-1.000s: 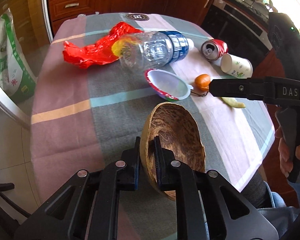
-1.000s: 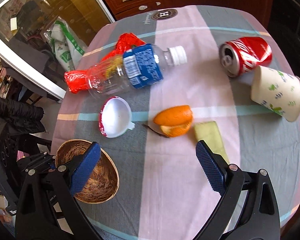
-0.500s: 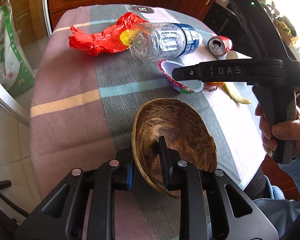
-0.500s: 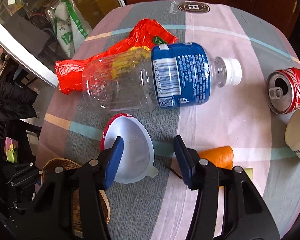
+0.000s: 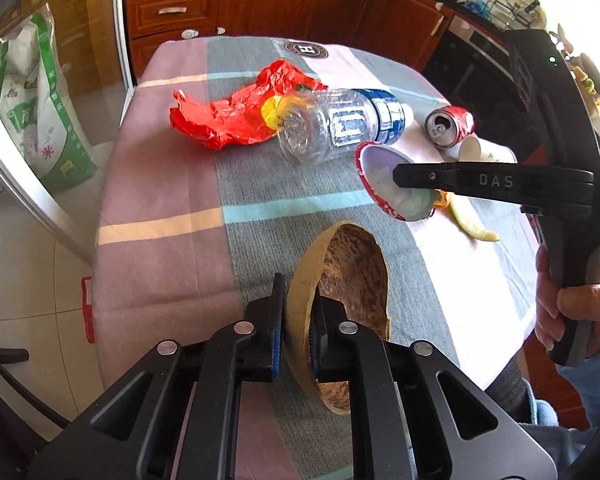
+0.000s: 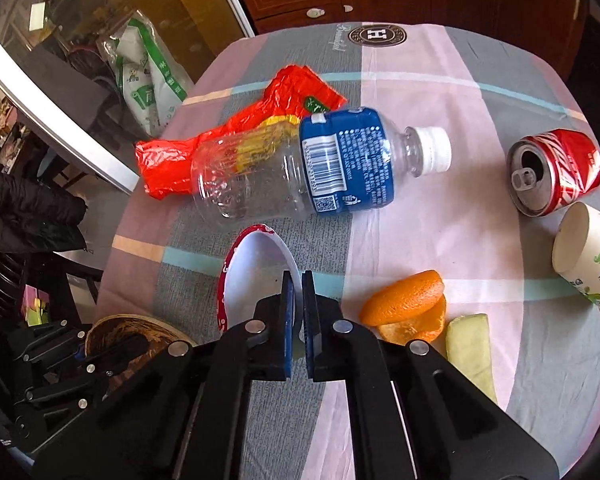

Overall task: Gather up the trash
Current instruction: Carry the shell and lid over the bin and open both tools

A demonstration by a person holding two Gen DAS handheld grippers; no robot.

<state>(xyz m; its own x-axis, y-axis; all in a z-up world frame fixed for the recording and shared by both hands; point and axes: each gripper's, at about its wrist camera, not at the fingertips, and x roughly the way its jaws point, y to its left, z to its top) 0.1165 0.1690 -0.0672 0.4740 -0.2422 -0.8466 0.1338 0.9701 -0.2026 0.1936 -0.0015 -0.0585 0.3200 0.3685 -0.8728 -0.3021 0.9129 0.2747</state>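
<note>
My left gripper holds a brown coconut-shell bowl by its near rim, tipped up on edge over the table's front; its jaws are closing with the rim between the pads. My right gripper is shut on the rim of a white plastic cup with a red rim, which is tilted up off the cloth. In the left wrist view the right gripper reaches in from the right into the white cup, a hand on its handle. The bowl shows at lower left of the right wrist view.
On the checked tablecloth lie a clear bottle with a blue label, a red wrapper, a crushed red can, a paper cup, orange peel and a yellow-green peel. A green-and-white bag stands on the floor at left.
My right gripper moved left from the orange peel to the white cup and shut on its rim, tilting it up. The left gripper loosened briefly, then clamped the bowl again.
</note>
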